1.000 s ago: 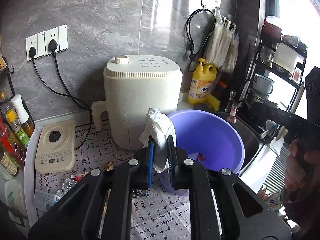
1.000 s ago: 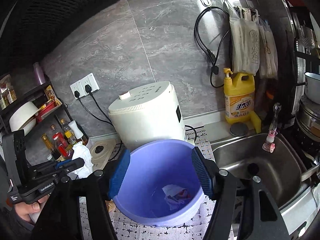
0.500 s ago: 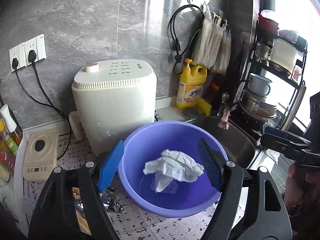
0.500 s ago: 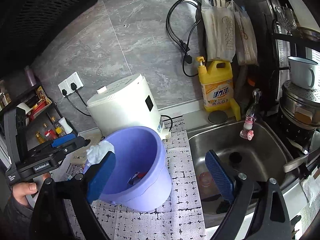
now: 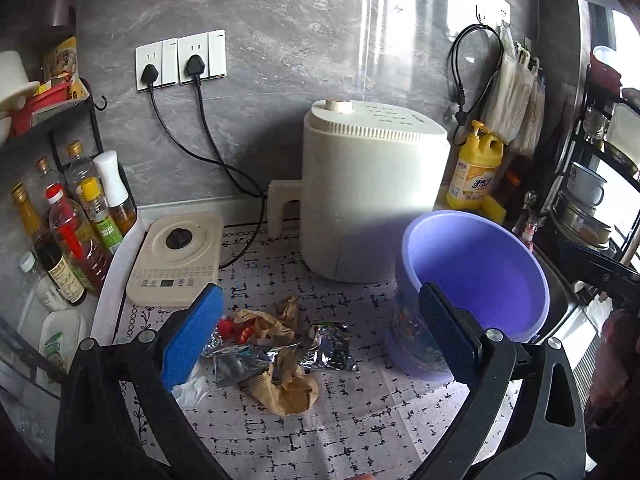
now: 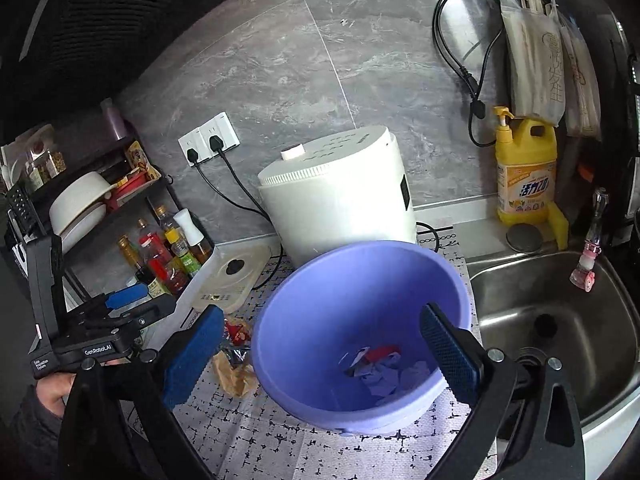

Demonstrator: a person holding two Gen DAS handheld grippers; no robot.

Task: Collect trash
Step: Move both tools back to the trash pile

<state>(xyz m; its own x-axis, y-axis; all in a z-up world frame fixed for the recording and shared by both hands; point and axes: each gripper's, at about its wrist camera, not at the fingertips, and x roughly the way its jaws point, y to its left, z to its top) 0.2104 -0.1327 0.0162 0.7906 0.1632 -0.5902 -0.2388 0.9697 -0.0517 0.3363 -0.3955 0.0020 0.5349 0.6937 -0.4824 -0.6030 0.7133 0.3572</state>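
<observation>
The trash pile (image 5: pixel 272 356) lies on the patterned counter mat (image 5: pixel 360 432): crumpled brown paper (image 5: pixel 286 392), silvery foil wrappers (image 5: pixel 332 350), a red scrap (image 5: pixel 225 326) and a bit of white tissue (image 5: pixel 192 388). In the left wrist view it sits between the two fingers of the left gripper (image 5: pixel 320 340), nearer the blue-padded finger at 9 o'clock, whose pad overlaps the pile's left edge; whether it touches anything cannot be told. The left gripper's jaws are spread wide and hold nothing.

At 3 o'clock of the pile stands the purple basin (image 5: pixel 476 276), just beside the foil, with the black-padded finger in front of its near wall. In the right wrist view the basin (image 6: pixel 360 280) holds torn paper and a red scrap (image 6: pixel 380 364) at its bottom, and part of the pile (image 6: pixel 234 364) shows at the basin's 9 o'clock. The right gripper (image 6: pixel 320 356) is also wide apart and empty, its fingers framing the basin from in front, the left gripper (image 6: pixel 120 304) showing at 9 o'clock.

Behind the basin, at 12 o'clock, stands a white appliance (image 5: pixel 372 196). At 10 o'clock of the pile lies a flat cream cooker base (image 5: pixel 176 260), with bottles (image 5: pixel 76 236) beyond it. At 2 o'clock stands a yellow detergent bottle (image 5: pixel 476 168), and a steel sink (image 6: pixel 560 320) lies at 3 o'clock of the basin.
</observation>
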